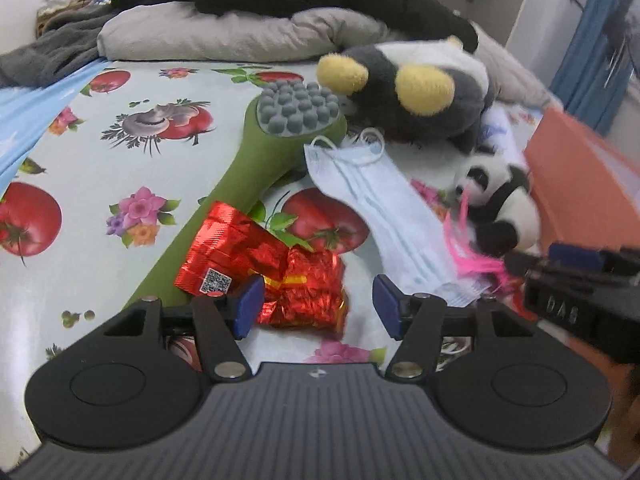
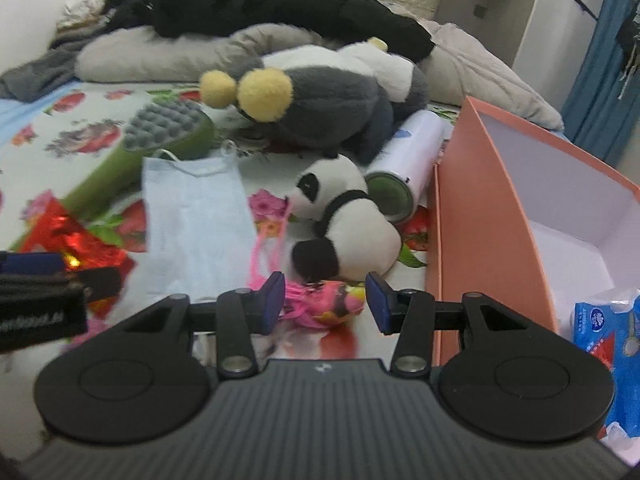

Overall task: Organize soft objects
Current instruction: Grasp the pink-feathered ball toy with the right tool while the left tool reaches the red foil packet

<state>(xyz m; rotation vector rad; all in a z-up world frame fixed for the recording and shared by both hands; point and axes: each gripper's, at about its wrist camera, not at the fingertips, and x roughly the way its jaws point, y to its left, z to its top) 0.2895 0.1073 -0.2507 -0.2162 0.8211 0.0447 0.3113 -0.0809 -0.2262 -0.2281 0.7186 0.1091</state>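
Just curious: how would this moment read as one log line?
left gripper: open, over red packet | right gripper: open, by panda | box: open

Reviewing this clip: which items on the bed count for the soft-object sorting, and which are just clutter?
Job items: panda plush, grey plush, face mask, pink toy, orange box.

Just lying about: green massager, red foil packets, white can, tissue pack, black clothes, pillow.

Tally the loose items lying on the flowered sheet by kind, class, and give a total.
Plush toys: 2 (grey plush, panda)
Pink toy: 1
Face mask: 1
Green massage hammer: 1
Red foil packets: 2
Can: 1
Total: 8
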